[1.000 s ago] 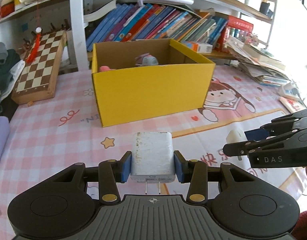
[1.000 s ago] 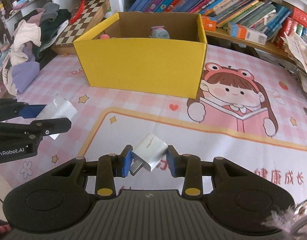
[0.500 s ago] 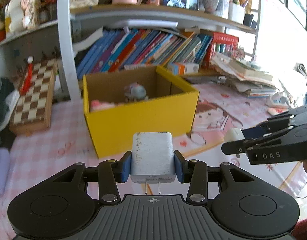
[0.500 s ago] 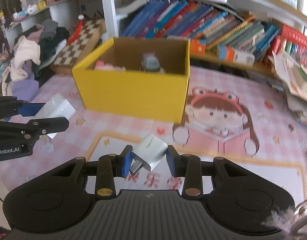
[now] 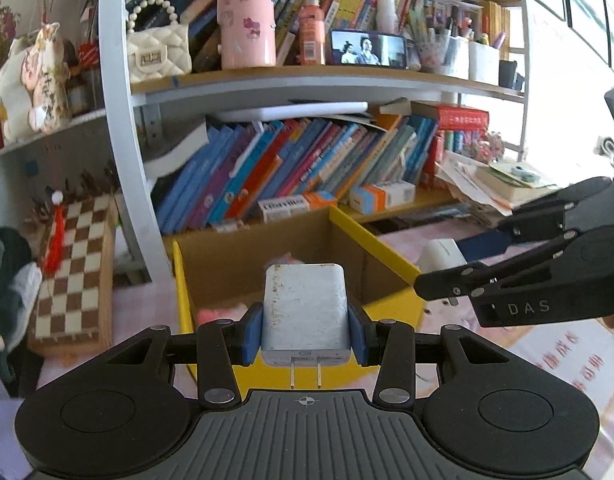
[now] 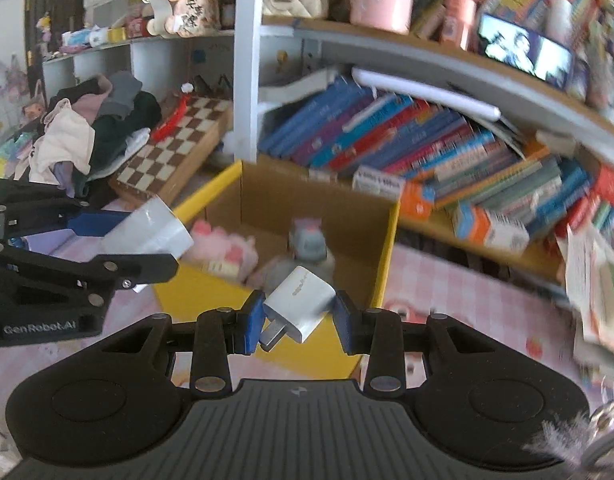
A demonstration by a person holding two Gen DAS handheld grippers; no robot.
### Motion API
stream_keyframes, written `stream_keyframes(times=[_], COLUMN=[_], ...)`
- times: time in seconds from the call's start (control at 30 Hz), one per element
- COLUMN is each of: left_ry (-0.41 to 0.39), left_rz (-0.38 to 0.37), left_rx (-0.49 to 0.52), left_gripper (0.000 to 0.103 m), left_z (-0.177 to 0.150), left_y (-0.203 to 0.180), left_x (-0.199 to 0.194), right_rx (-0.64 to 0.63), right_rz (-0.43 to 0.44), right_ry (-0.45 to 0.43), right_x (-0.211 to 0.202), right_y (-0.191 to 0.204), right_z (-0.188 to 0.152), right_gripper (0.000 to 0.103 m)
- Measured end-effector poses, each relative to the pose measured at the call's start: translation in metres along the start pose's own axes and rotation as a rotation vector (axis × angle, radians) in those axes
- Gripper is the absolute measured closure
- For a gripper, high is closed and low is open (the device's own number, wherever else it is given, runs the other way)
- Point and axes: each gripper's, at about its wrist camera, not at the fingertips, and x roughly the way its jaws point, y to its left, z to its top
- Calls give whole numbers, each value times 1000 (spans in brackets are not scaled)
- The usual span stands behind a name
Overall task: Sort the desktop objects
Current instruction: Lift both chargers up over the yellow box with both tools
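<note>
Left gripper pinches a scuffed white charger, right gripper a smaller white plug, both above the yellow box. Pink checked tabletop below, crammed bookshelves behind, chessboard leaning left.

Open top of yellow box unobstructed from above; plush toys crowd floor inside. Book row (leaning) and white shelf post close off far side.

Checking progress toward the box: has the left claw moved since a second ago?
Yes. The left claw rose and closed in on the yellow box, now over its front wall.
</note>
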Motion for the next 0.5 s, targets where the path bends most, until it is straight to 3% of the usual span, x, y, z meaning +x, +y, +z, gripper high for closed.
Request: stream_keyframes(times=[0.27,0.5], left_ry=[32,84], left_rz=[58,93], left_rx=[10,20], left_gripper=[61,61], left_z=[17,22], left_y=[18,31], left_x=[43,79], right_rx=[-117,-152], right_rz=[38,86], right_ry=[58,169], right_x=[58,120], right_y=[-17,-23], right_z=[36,37], right_gripper=[69,68])
